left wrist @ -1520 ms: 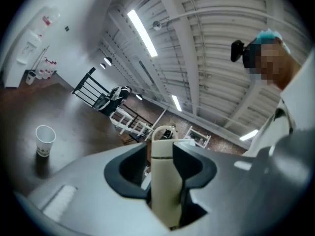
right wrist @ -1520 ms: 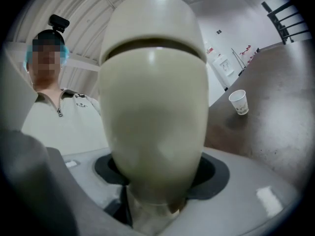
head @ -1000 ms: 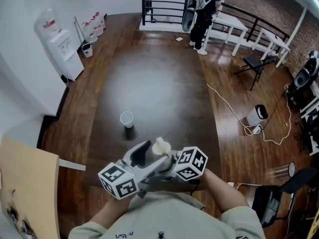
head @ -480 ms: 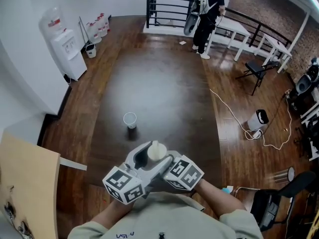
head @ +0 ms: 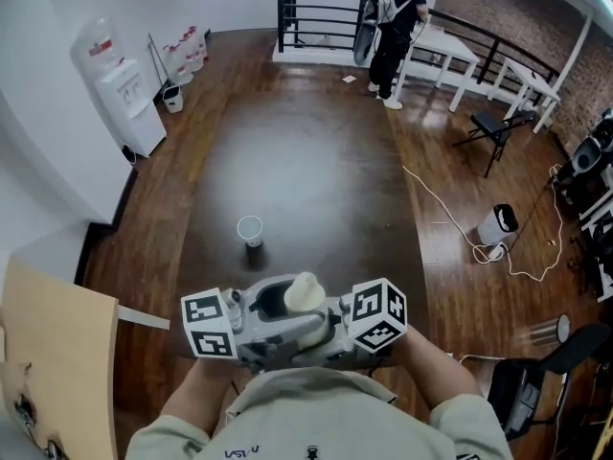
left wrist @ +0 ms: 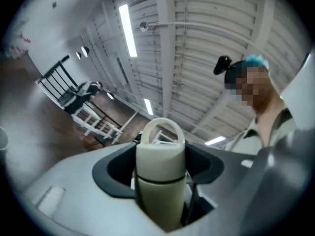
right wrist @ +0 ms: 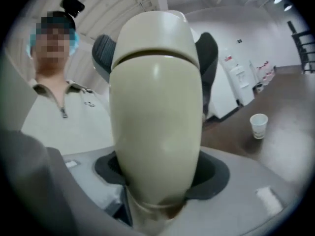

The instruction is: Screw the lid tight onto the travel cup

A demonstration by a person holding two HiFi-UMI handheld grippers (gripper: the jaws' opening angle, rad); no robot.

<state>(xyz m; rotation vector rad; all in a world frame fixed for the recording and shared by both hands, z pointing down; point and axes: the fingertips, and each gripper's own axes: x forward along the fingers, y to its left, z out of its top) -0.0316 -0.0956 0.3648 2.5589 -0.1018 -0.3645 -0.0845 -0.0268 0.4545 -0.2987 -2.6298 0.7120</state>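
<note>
A long dark brown table (head: 306,161) runs away from the person, who holds both grippers close to the chest above its near edge. The two grippers meet from opposite sides, their marker cubes well apart, with the cream travel cup (head: 305,295) between them and clear of the tabletop.

The right gripper (right wrist: 161,173) pinches the cup's body: its dark pads sit against either side of the lower barrel, and the cup rises straight out of that grip, filling its view.

The left gripper (left wrist: 158,168) has just been closing its jaws, and the cup's upper end stands between them. Its pads flank the lid (left wrist: 160,151) about the dark seam where lid meets body, and they look to be pressing on it. The lid is seated on the cup, its loop handle (left wrist: 162,121) sticking out past the jaws.

Farther along the table, well apart from the grippers, a small white paper cup (head: 249,228) stands upright.
</note>
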